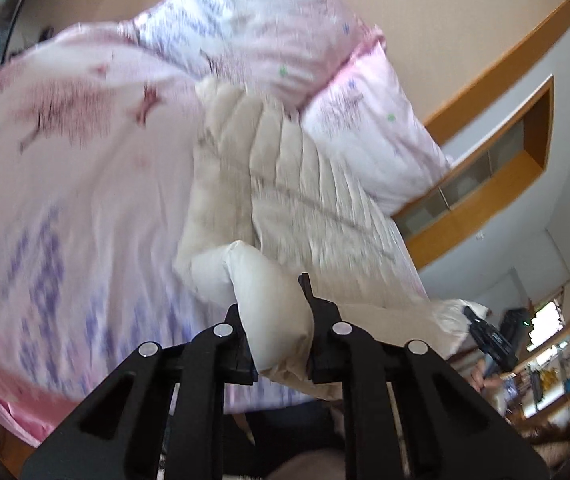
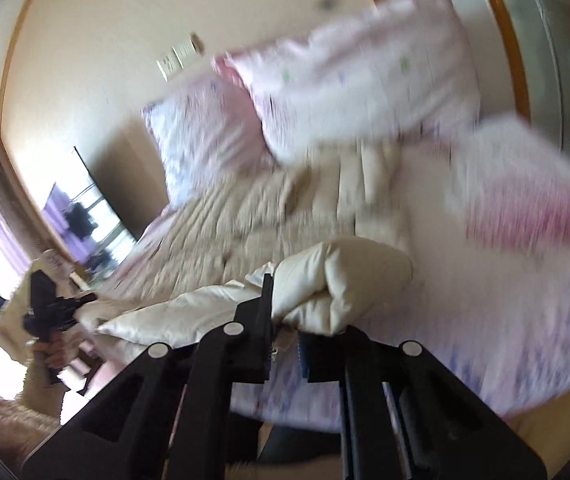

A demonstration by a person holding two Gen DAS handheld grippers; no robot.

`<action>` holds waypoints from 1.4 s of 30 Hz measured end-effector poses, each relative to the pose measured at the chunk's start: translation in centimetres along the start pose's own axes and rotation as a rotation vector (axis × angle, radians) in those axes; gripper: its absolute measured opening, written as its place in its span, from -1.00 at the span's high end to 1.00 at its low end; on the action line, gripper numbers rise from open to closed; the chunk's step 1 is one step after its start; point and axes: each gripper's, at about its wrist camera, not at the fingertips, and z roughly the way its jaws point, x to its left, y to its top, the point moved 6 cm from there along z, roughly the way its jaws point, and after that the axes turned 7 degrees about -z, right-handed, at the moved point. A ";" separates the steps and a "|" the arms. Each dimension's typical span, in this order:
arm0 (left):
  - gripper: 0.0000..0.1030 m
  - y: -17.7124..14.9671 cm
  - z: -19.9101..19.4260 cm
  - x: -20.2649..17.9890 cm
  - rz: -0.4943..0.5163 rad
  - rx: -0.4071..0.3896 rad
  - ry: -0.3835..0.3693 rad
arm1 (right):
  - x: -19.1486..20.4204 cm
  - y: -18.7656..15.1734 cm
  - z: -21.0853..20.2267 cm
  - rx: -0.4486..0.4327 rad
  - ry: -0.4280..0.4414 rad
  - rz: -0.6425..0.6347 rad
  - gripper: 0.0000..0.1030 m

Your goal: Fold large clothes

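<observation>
A cream quilted puffer coat (image 1: 285,184) lies along a bed, its far end at the pillows. My left gripper (image 1: 279,320) is shut on a puffy cream fold of the coat's near edge and holds it lifted. My right gripper (image 2: 297,320) is shut on another puffy fold of the same coat (image 2: 277,216), also lifted above the bed. Each gripper shows small in the other's view: the right one in the left wrist view (image 1: 489,340), the left one in the right wrist view (image 2: 49,304). Both views are blurred by motion.
The bed has a pink and white sheet (image 1: 65,200) with purple and red prints. Two matching pillows (image 1: 269,28) (image 2: 365,80) lie at its head against a beige wall. Wooden shelving (image 1: 497,184) stands beside the bed. A dark TV screen (image 2: 97,204) hangs on the wall.
</observation>
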 end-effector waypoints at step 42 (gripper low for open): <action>0.71 24.4 20.8 0.9 -0.077 -0.036 0.199 | -9.7 16.3 29.4 0.103 -0.426 0.180 0.68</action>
